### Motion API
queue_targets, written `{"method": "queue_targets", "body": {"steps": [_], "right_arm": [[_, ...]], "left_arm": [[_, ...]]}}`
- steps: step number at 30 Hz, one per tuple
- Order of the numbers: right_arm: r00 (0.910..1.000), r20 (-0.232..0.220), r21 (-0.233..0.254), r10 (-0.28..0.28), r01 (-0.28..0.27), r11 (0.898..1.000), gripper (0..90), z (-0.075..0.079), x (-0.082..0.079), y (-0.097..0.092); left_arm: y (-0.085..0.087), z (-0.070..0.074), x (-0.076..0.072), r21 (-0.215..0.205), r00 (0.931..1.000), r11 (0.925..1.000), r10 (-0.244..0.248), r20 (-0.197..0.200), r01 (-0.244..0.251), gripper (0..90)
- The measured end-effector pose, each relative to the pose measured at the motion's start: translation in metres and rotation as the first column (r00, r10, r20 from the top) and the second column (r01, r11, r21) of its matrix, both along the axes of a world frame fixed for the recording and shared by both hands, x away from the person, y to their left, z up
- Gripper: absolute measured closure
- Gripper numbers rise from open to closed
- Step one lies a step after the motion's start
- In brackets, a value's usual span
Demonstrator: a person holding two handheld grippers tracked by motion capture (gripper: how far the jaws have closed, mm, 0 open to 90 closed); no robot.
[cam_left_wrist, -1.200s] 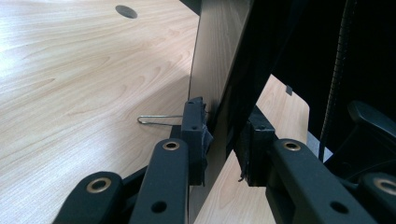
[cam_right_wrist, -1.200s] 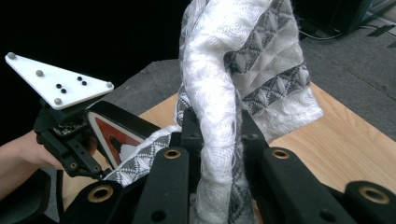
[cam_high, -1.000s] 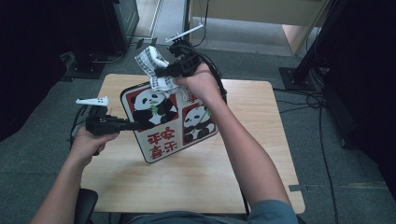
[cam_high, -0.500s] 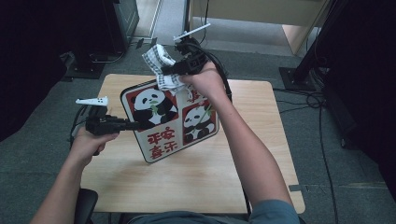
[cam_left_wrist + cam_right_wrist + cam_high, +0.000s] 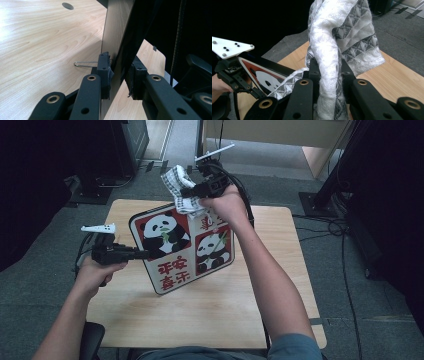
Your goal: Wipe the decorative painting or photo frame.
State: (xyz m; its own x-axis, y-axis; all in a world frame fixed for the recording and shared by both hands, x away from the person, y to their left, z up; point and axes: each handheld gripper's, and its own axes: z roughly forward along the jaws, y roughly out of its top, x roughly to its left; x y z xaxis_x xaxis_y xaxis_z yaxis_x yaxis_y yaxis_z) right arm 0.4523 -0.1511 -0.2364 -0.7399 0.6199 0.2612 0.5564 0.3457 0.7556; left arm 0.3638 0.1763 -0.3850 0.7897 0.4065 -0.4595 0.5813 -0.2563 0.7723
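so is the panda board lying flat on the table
No, the panda board stands tilted on its lower edge, clamped at its side by the left gripper.

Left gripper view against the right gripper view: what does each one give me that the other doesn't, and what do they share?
Left gripper view alone: the left gripper with its jaws clamped on the edge of the panda board, seen edge-on, plus a bent wire lying on the wood and a round hole in the tabletop.

Right gripper view alone: the right gripper shut on a white and grey cloth, the board's printed red and white face, and grey floor beyond.

Shared: the board and the wooden table.
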Motion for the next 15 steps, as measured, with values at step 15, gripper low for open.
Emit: {"method": "queue_targets", "body": {"steps": [15], "right_arm": [[0.9985,0.031,-0.030,-0.045,0.046,0.998,79.9,0.001,0.001,-0.014]], "left_arm": [[0.000,0.000,0.001,0.000,1.0000,1.0000,-0.002,-0.005,0.002,75.2]]}}
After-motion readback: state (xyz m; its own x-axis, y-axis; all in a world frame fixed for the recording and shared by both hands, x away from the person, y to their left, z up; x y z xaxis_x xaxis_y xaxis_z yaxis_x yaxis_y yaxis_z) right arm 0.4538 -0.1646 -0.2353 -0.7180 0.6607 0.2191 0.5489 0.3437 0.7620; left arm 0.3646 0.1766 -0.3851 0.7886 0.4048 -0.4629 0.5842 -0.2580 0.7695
